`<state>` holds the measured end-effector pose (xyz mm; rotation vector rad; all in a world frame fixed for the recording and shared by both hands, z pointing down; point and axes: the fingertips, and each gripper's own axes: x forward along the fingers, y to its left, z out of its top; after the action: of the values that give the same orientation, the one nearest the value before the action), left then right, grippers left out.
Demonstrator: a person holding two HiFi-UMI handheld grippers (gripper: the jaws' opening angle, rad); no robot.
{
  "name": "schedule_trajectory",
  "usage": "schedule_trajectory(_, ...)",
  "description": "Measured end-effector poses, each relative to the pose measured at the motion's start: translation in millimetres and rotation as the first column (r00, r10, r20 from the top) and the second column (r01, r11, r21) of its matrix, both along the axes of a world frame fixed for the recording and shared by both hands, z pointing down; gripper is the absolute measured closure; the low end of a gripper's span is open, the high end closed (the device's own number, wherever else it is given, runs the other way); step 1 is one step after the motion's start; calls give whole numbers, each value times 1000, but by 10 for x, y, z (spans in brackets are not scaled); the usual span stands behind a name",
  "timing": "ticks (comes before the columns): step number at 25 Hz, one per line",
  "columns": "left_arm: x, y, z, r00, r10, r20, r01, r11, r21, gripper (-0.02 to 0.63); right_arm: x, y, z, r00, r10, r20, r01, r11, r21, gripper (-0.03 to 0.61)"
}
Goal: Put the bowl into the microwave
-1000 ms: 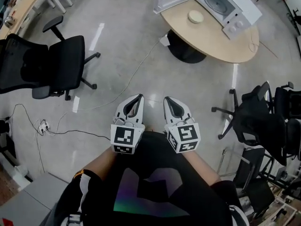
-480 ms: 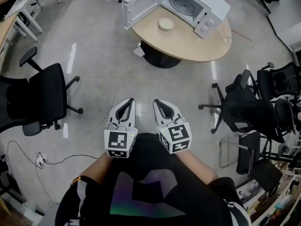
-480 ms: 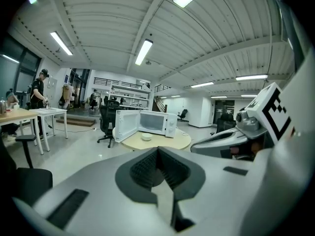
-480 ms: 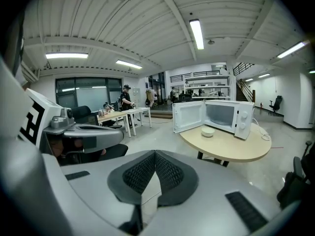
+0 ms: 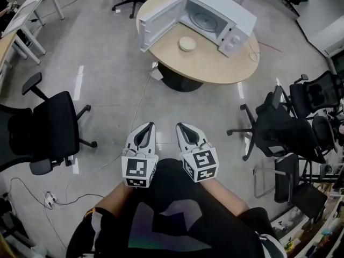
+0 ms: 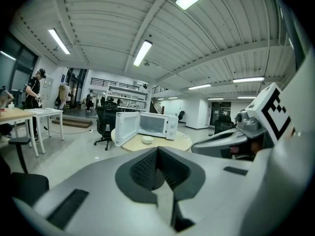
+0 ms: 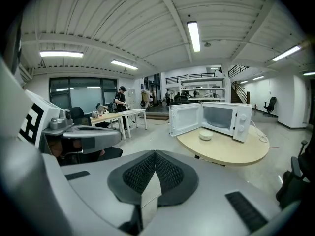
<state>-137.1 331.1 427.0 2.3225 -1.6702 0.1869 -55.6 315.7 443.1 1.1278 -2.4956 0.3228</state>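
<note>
Far ahead of you, on the round desk (image 5: 215, 66), the bowl (image 5: 187, 43) sits just in front of the microwave (image 5: 226, 12). Its door (image 5: 158, 23) hangs wide open on the left. You are well apart from that desk and nothing is picked up yet, so I think the walk over comes first. Watch the floor on the way. A thin cable (image 5: 142, 95) runs across it toward the foot of the desk, and it could catch your shoe. Black chairs (image 5: 279, 136) stand on your right, and you could bump one if you drift that way. At the desk, the open door may be trouble too, because a claw swung in from the left could knock it. The bowl looks smooth and round. A pinch on its rim that is too light might let it slip, and a push from the side could slide it toward the edge of the desk. Your left claw (image 5: 149, 127) has its jaws pressed together with nothing between them, and its own view shows the dark pads (image 6: 145, 168) meeting. Your right claw (image 5: 182, 127) is the same, closed tight and empty. Both are held low in front of your belly, side by side, near but not touching, and they point toward the desk. You will need to spread one before it can take the bowl.
</note>
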Motion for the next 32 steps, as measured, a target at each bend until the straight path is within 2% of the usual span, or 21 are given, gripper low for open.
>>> schedule_trajectory(11, -295, -155, 99, 1000, -13, -14, 13, 1000, -21, 568, -298, -130, 66, 1000, -8, -12, 8, 1000, -16, 563)
schedule_trajectory(16, -264, -189, 121, 1000, 10, -14, -11, 999, -40, 568, -281, -167, 118, 1000, 7, -5, -8, 999, -39, 563)
schedule_trajectory(23, -259, -372, -64, 1000, -16, -6, 16, 1000, 6, 568, -281, -336, -29, 1000, -6, 14, 6, 1000, -3, 563)
schedule_trajectory(32, -104, -624, -66, 1000, -20, 0, 20, 1000, -8, 568, -148, -600, -76, 999, -16, 40, 15, 1000, 10, 563)
